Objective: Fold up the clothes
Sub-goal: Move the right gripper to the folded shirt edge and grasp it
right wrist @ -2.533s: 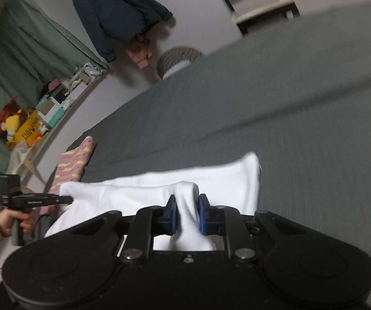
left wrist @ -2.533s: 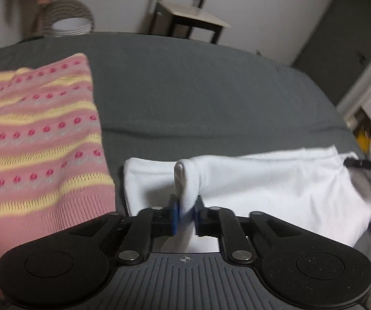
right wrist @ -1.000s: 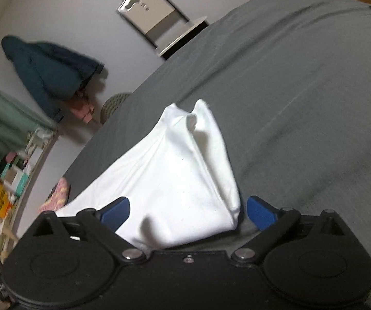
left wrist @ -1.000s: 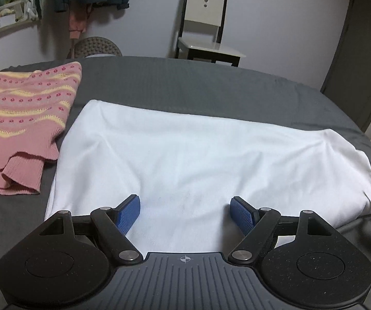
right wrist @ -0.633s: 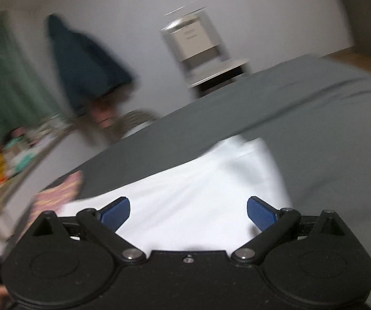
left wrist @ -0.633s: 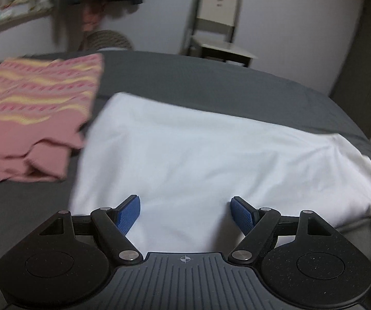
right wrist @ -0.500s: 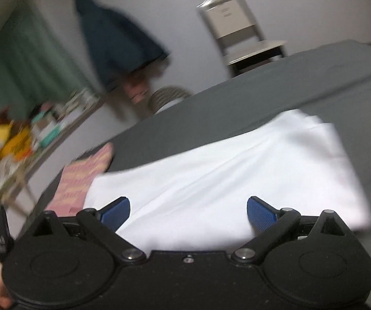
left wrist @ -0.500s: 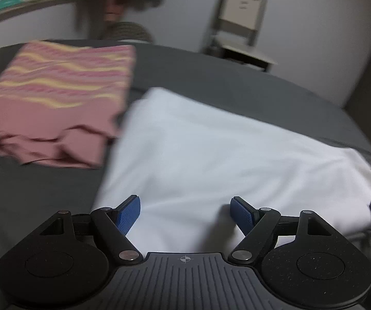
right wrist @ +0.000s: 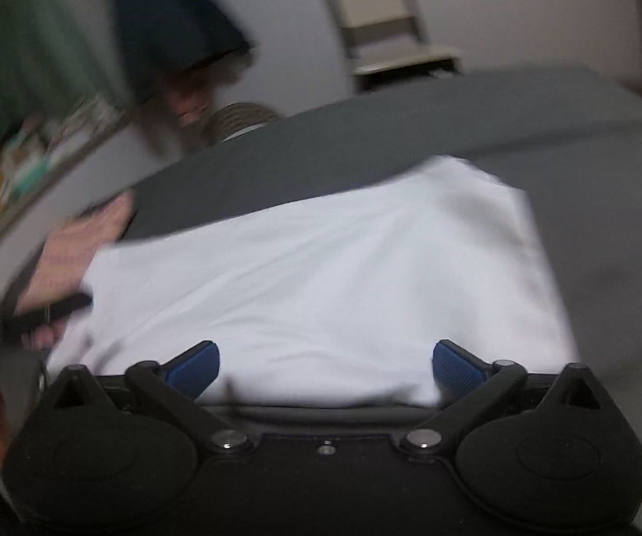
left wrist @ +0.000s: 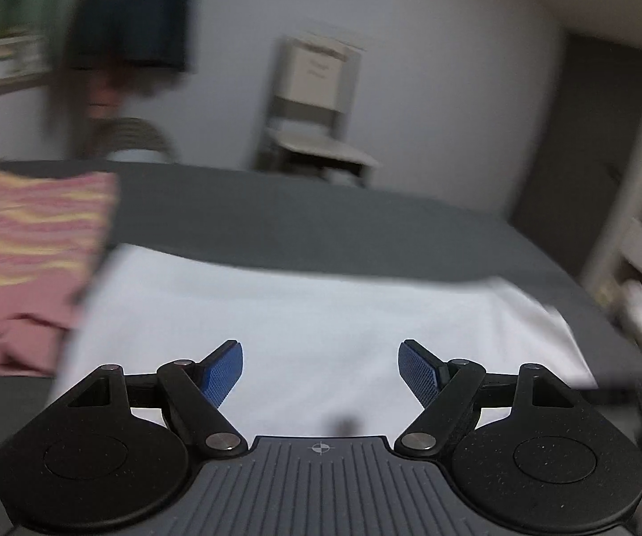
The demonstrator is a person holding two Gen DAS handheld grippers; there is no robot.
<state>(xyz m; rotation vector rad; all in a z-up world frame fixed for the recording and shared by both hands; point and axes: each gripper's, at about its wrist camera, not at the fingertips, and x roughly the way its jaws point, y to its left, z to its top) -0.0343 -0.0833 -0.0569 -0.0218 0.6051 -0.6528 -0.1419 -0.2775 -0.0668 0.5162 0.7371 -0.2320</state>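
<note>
Left gripper and right gripper both spread wide, holding nothing, blue pads over the near edge of the folded white cloth garment. Garment lies flat on the dark grey bedcover; folded pink-and-yellow striped knit just beside its left edge. Frames motion-blurred.

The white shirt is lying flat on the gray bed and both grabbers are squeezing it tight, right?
Not quite. The white shirt does lie flat on the gray bed, but the left gripper and right gripper are both open, as each wrist view shows.
</note>
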